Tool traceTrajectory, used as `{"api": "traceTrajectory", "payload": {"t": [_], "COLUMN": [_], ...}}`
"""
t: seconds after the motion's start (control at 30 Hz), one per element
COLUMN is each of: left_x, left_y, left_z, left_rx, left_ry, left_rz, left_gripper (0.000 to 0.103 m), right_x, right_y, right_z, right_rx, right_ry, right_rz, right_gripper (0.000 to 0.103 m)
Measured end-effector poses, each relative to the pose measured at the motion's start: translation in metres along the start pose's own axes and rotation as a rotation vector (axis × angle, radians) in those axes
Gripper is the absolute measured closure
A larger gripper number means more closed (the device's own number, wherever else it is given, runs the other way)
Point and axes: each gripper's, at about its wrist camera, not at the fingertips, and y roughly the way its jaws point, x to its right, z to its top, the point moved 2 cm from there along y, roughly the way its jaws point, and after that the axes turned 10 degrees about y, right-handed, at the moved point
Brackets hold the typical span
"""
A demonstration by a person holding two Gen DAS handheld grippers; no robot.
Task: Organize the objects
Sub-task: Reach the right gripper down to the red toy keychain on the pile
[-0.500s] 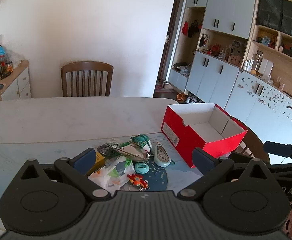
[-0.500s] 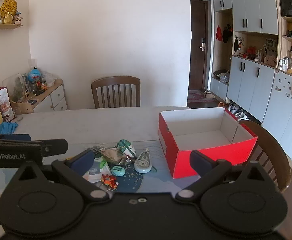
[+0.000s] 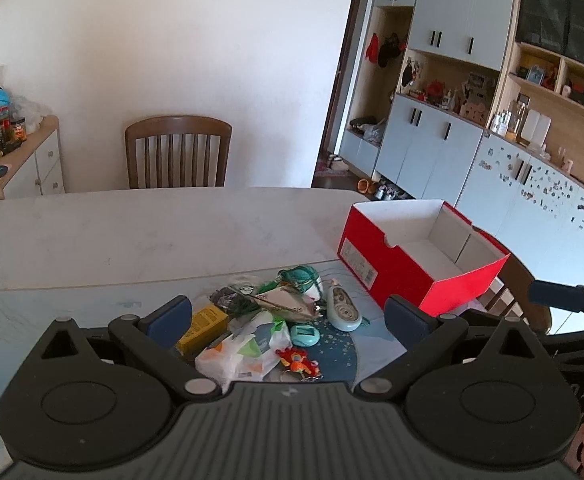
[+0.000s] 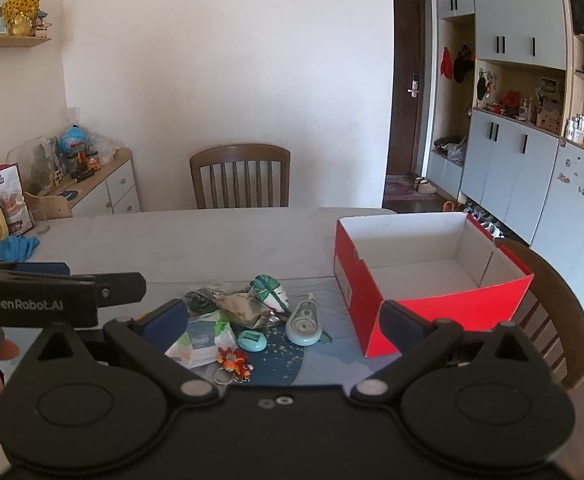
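Note:
A heap of small items lies on the table's near part: a yellow box (image 3: 203, 325), a white plastic packet (image 3: 238, 354), a round teal case (image 3: 304, 335), an orange keychain toy (image 3: 296, 361), a pale correction-tape dispenser (image 3: 343, 310) and a green-white pouch (image 3: 303, 276). To their right stands an empty red shoebox (image 3: 413, 258). My left gripper (image 3: 288, 320) hovers above the heap, open, nothing between its fingers. My right gripper (image 4: 284, 322) hangs open above the same heap (image 4: 252, 320), beside the red shoebox (image 4: 431, 272).
A wooden chair (image 3: 178, 152) stands at the table's far side and another (image 4: 547, 304) right of the shoebox. A sideboard (image 4: 96, 188) with jars is at the left, cabinets (image 3: 491, 152) at the right. A blue cloth (image 4: 16, 248) lies at the table's left edge.

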Motion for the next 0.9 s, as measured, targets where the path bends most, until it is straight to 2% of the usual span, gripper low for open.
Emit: {"api": "traceTrajectory", "payload": {"t": [0.23, 0.43, 0.63, 0.77, 0.9], "left_x": [-0.017, -0.031, -0.037, -0.041, -0.046], "left_y": [0.023, 0.050, 0.083, 0.103, 0.113], "left_z": [-0.013, -0.036, -0.061, -0.075, -0.088], "left_rx": [-0.040, -0.075, -0.169, -0.226, -0.265], "left_ry": [0.014, 0.028, 0.047, 0.059, 0.063], "left_rz": [-0.009, -0.024, -0.056, -0.067, -0.089], "left_gripper": [0.000, 0.000, 0.000, 0.001, 0.001], "right_x": [-0.005, -0.002, 0.006, 0.013, 0.014], "right_y": [0.021, 0.050, 0.084, 0.108, 0.128], "right_z": [-0.002, -0.005, -0.017, -0.025, -0.035], "right_rx": [-0.050, -0.114, -0.207, -0.276, -0.335], "right_ry": [0.009, 0.026, 0.040, 0.048, 0.033], "right_rz": [0.017, 0.009, 0.013, 0.022, 0.044], "right_gripper": [0.001, 0.001, 0.002, 0.009, 0.010]}}
